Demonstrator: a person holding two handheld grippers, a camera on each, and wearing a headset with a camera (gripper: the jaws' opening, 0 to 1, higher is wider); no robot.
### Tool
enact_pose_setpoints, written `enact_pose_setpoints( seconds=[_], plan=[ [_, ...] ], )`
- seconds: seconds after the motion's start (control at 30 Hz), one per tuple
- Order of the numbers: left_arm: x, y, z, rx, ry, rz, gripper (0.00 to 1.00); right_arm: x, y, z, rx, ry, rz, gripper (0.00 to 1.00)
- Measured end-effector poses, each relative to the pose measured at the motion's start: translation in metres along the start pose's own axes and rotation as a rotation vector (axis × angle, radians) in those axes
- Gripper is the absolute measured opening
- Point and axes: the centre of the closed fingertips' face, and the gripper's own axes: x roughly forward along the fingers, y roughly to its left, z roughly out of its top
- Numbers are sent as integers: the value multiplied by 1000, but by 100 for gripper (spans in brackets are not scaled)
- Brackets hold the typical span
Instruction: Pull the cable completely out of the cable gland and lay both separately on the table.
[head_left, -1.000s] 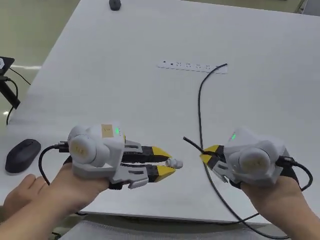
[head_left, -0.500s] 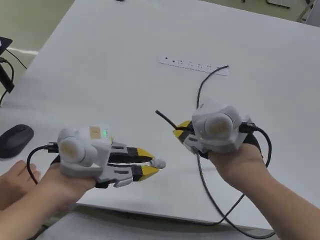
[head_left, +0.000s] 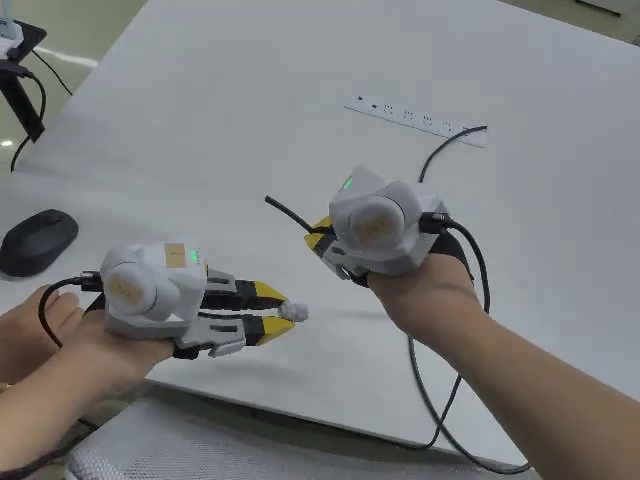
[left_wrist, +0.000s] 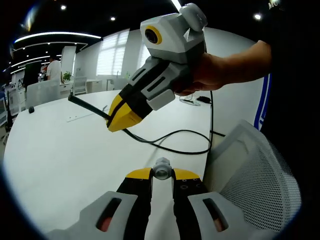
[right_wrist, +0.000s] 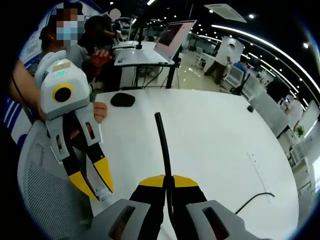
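In the head view, the jaws of the right tool (head_left: 318, 238) lay mostly behind its own white body, hiding where they met the cable (head_left: 288, 213). Toward the lower right, the cable was lost behind the hand (head_left: 420, 290) and again behind the forearm (head_left: 540, 390). The cable gland (head_left: 296, 312), at the tips of the left tool (head_left: 278, 311), was too small there to show detail. In the left gripper view, the yellow tips covered all but its round end. At upper left, a black stand (head_left: 20, 95) was cut off by the frame's edge.
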Motion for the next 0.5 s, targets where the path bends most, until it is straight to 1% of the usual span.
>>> enact_pose_setpoints(
  seconds=[0.07,0.2,0.27,0.3,0.4,0.5],
  plan=[
    [0,3,-3,-2,0,9,15,9,1,4,-11,-2,10,0],
    [0,9,-13,-14,6,23,15,27,5,8,-33,2,34,0],
    [0,10,-17,-26,13,27,15,38,7,10,-28,1,48,0],
    [0,10,-18,-26,12,28,15,43,10,11,-9,-1,62,0],
    [1,11,-22,-33,14,31,15,63,14,9,-20,14,81,0],
    [3,15,-28,-45,16,40,15,78,17,6,-16,19,100,0]
  ],
)
